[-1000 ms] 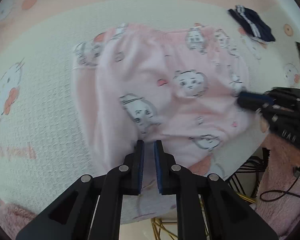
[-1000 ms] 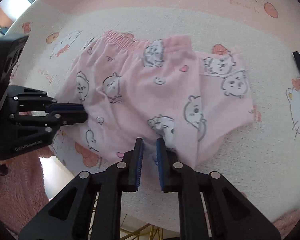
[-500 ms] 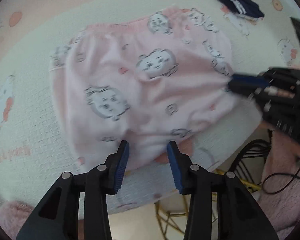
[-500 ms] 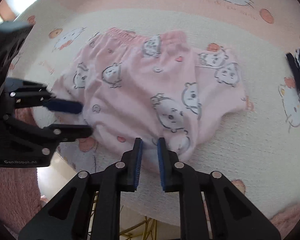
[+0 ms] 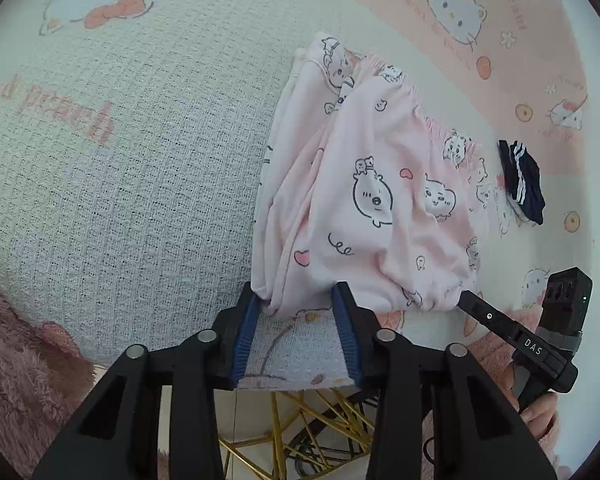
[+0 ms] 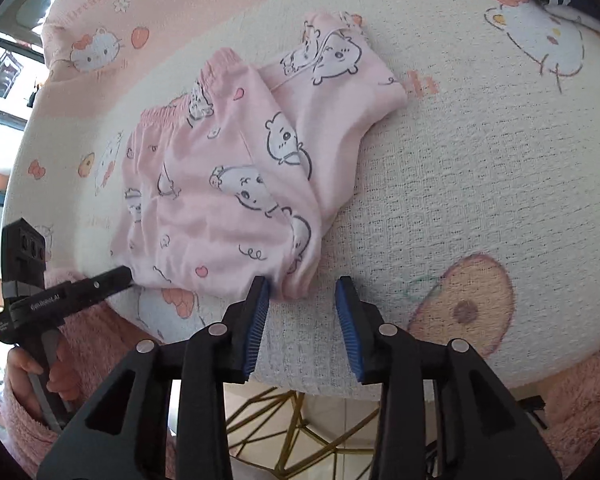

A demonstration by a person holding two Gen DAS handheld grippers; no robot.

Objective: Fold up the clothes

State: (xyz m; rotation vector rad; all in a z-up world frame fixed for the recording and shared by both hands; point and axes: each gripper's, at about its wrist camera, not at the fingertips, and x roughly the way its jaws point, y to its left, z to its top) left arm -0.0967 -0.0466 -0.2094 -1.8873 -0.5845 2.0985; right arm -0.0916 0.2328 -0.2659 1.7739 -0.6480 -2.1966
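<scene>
Since a second ago both grippers rolled; pink trousers (image 5: 380,200) now folded narrower, lying centre-right of left wrist frame on the waffle blanket (image 5: 120,180). Left gripper (image 5: 296,300) jaws closing, hem edge between them, pads not yet pressing. Right gripper (image 6: 302,292) jaws opening, fold corner just at its left pad. Navy garment (image 5: 522,180) at right edge.

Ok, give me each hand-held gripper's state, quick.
Left hand-held gripper: closing around the pink pajama shorts hem.
Right hand-held gripper: opening, shorts edge between its jaws.
</scene>
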